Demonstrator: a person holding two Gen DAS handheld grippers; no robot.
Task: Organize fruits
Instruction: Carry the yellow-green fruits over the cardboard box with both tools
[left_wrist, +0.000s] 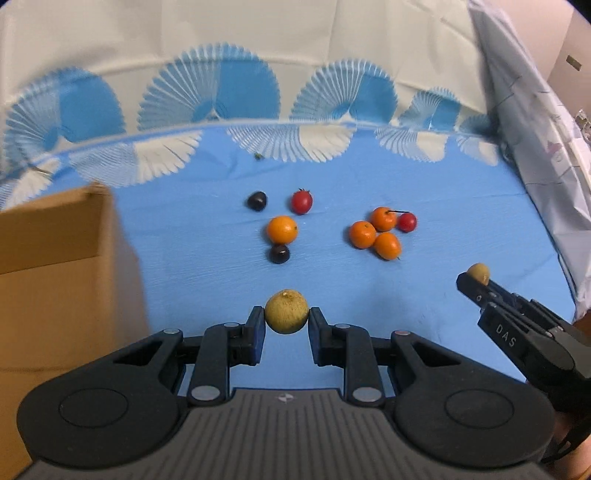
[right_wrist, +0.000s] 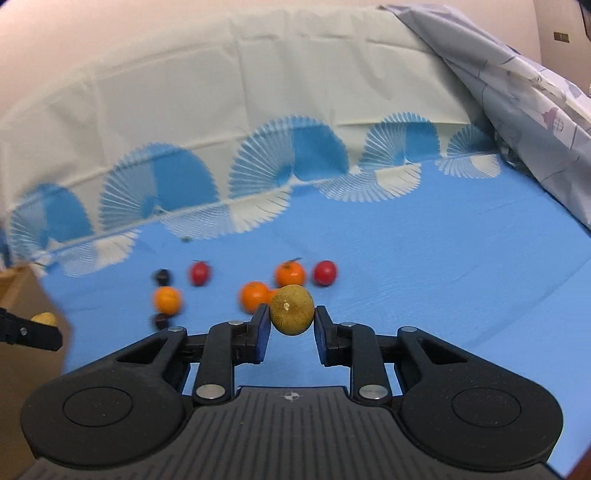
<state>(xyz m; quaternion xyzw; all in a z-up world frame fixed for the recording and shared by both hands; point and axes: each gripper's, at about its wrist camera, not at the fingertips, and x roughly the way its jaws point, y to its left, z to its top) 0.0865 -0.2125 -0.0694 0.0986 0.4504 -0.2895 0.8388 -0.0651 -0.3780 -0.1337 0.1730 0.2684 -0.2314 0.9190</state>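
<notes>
My left gripper (left_wrist: 286, 317) is shut on a yellow-green round fruit (left_wrist: 286, 311), held above the blue cloth. My right gripper (right_wrist: 291, 317) is shut on a second yellow-green fruit (right_wrist: 291, 309); it also shows in the left wrist view (left_wrist: 478, 273) at the right. On the cloth ahead lie several oranges, one alone (left_wrist: 282, 229) and three clustered (left_wrist: 373, 232), two red tomatoes (left_wrist: 301, 201) (left_wrist: 407, 222) and two dark fruits (left_wrist: 257, 201) (left_wrist: 279, 253).
An open cardboard box (left_wrist: 55, 266) stands at the left, close to my left gripper. A pale patterned sheet (left_wrist: 532, 122) is heaped along the right edge. A white-and-blue cloth backdrop (left_wrist: 258, 55) rises behind the table.
</notes>
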